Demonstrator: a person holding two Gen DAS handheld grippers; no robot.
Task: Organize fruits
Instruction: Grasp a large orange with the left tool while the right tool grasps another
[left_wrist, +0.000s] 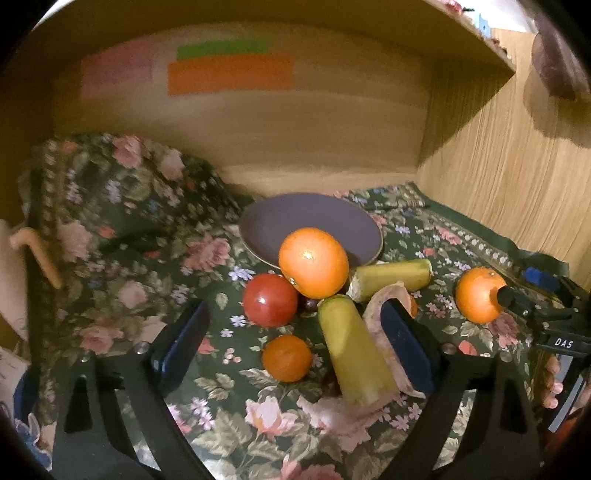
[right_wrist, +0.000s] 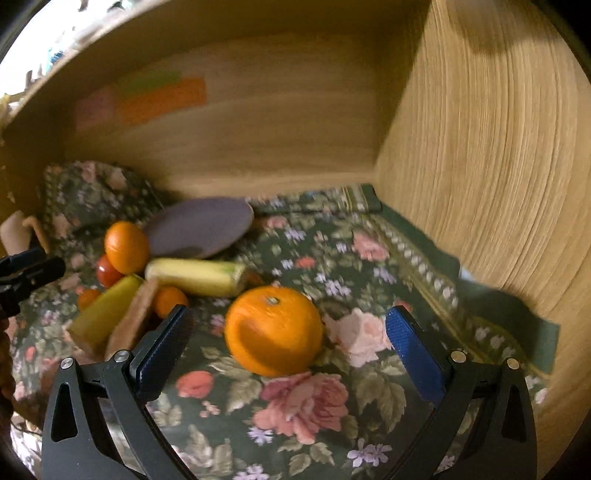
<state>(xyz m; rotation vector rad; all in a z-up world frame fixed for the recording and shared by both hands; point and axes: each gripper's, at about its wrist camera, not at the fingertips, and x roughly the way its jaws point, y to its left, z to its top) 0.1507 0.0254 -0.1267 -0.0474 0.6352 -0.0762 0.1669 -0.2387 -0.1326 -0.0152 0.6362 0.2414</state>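
On the flowered cloth (left_wrist: 122, 236) a pile of fruit lies before a purple plate (left_wrist: 295, 218): a large orange (left_wrist: 314, 262), a red tomato (left_wrist: 269, 300), a small orange (left_wrist: 287, 357) and two yellow banana pieces (left_wrist: 351, 354) (left_wrist: 391, 278). My left gripper (left_wrist: 295, 347) is open around the small orange and the nearer banana piece, its pads touching neither. A second large orange (right_wrist: 273, 328) lies apart to the right, between the open fingers of my right gripper (right_wrist: 290, 350), with gaps on both sides. The plate (right_wrist: 199, 229) holds nothing.
The fruit sits inside a wooden cabinet bay with a back wall (left_wrist: 295, 140) and a right side wall (right_wrist: 480, 184). A bunched fold of cloth (left_wrist: 110, 177) rises at the left. A piece of peel (left_wrist: 384, 299) leans beside the banana.
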